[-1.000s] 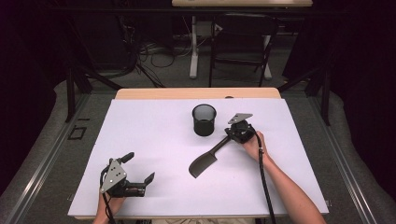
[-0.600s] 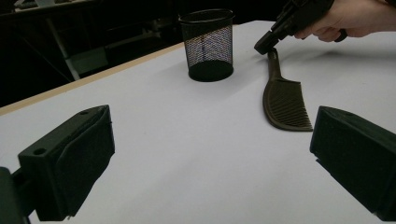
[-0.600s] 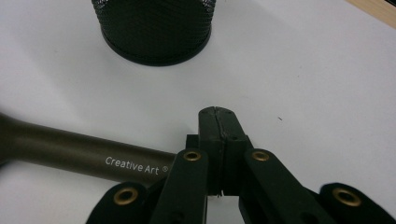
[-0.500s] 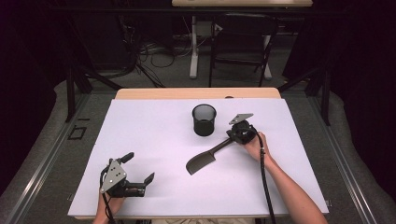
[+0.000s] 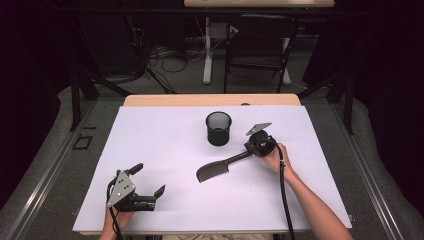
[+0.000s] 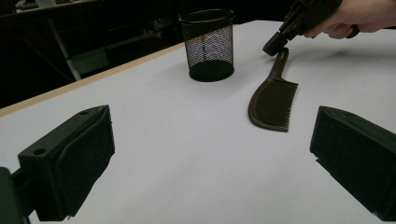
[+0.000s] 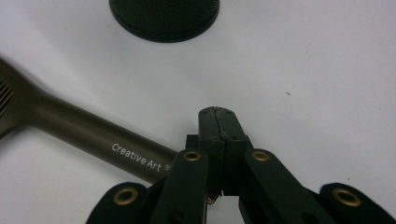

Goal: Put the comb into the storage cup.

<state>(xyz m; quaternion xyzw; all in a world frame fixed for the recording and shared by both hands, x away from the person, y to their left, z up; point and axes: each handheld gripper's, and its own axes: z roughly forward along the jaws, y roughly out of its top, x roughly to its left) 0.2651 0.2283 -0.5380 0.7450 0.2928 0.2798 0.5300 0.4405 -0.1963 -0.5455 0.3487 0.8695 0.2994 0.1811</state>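
A dark brown comb (image 5: pixel 215 170) lies flat on the white sheet, teeth toward the front left. Its handle (image 7: pixel 93 135) reads "Creative Art" and runs under the left side of my right gripper (image 7: pixel 217 121). That gripper's pads are pressed together with nothing between them. In the left gripper view the right gripper (image 6: pixel 275 46) has its tip at the end of the comb (image 6: pixel 273 102) handle. A black mesh cup (image 5: pixel 219 129) stands upright just behind. My left gripper (image 5: pixel 149 179) rests at the front left, jaws wide apart and empty.
The white sheet (image 5: pixel 165 135) covers most of the table, with a wooden strip at the far edge. The mesh cup (image 7: pixel 163 18) stands close ahead of the right gripper (image 5: pixel 250 151). Beyond the table are a chair, desk legs and cables on the floor.
The comb has shifted slightly left and away from me, along with the right gripper at its handle. The left gripper has kept still.
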